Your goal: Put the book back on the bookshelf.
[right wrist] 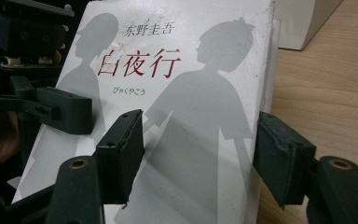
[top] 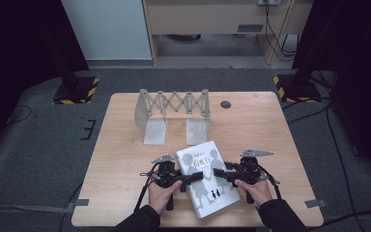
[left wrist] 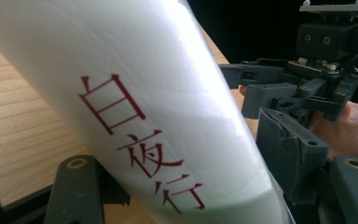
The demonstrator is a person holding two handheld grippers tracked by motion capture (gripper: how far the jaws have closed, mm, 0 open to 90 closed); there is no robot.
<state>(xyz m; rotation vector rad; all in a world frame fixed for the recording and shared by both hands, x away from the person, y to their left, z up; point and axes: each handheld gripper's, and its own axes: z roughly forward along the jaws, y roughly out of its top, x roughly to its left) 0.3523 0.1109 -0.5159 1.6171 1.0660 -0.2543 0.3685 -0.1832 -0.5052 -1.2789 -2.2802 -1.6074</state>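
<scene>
Down at the near edge of the wooden counter, a white paperback book sits between two hand-held claws, its top end angled toward the far side. The cover carries grey silhouettes of two figures and red characters for the title, with a smaller line of black characters above.

The left claw comes in from the book's left edge, held by the person's left hand. In the left gripper view the book's spine, with its red characters, rises steeply between the two black jaws; the jaws stand on either side of it, clamped on the book's thickness as far as can be seen, though the contact itself is hidden behind the spine.

The right claw reaches in from the book's right edge, gripped by the right hand. In the right gripper view its jaws stand apart with the book's edge between them: one pad lies over the front cover, the other sits just off the outer edge by the counter. Whether either pad presses the book cannot be told.

Farther back on the counter stands a grey metal expanding book rack with a scissor-lattice back and two flat feet, well apart from the book. A small dark round disc lies near the far right of the rack. Dark sleeves enter from the bottom edge.
</scene>
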